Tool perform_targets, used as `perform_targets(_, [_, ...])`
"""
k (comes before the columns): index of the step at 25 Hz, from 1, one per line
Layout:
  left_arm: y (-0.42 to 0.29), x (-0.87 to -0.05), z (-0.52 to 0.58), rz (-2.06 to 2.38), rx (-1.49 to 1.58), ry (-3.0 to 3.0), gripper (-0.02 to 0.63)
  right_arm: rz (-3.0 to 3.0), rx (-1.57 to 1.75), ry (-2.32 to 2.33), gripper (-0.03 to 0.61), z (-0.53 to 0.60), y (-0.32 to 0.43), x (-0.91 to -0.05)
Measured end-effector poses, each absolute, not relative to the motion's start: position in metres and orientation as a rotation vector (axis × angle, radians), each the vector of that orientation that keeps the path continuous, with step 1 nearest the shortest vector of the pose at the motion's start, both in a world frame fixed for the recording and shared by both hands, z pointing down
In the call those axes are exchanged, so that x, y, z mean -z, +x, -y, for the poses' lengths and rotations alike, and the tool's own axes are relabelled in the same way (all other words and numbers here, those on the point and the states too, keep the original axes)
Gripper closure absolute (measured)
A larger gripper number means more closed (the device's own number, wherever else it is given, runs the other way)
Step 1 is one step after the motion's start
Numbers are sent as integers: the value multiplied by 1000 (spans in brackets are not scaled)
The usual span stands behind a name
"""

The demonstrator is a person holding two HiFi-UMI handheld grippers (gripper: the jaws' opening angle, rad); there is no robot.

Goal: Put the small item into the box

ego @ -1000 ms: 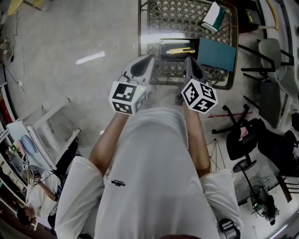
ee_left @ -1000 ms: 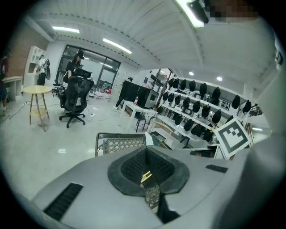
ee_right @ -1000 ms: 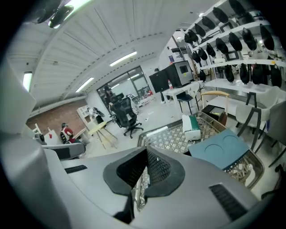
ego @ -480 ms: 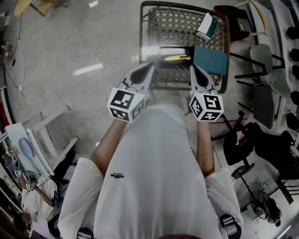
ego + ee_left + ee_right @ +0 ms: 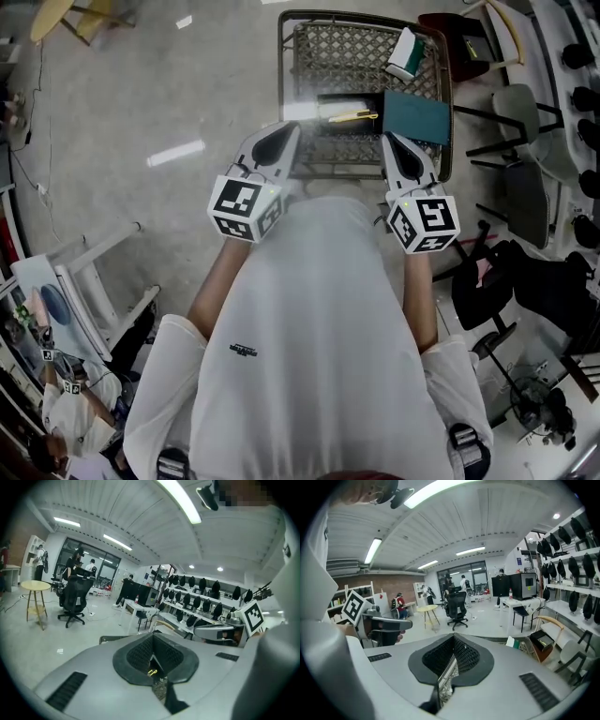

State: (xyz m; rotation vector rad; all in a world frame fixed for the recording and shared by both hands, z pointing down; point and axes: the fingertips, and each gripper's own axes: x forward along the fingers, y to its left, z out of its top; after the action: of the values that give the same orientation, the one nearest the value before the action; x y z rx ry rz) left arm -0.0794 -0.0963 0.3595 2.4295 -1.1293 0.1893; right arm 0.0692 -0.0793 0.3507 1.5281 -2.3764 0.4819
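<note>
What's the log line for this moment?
left tongs: shut, empty | right tongs: shut, empty | box: open, on mesh table

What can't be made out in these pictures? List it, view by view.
- Yellow item in the box: too small in the head view to identify. The left gripper view shows only a sliver of it through the slit between the jaws.
- Table lattice left of the box: washed out by glare, head view.
- Parts of the table's near edge: covered by the left gripper and right gripper, head view.
- Print on the white-and-green carton: too small.
</note>
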Motion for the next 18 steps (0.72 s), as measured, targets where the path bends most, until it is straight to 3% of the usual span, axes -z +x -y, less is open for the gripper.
perform_targets(18, [-92, -343, 71, 1125, -164, 2459, 612, 2406, -441, 1503, 580, 66, 43, -342])
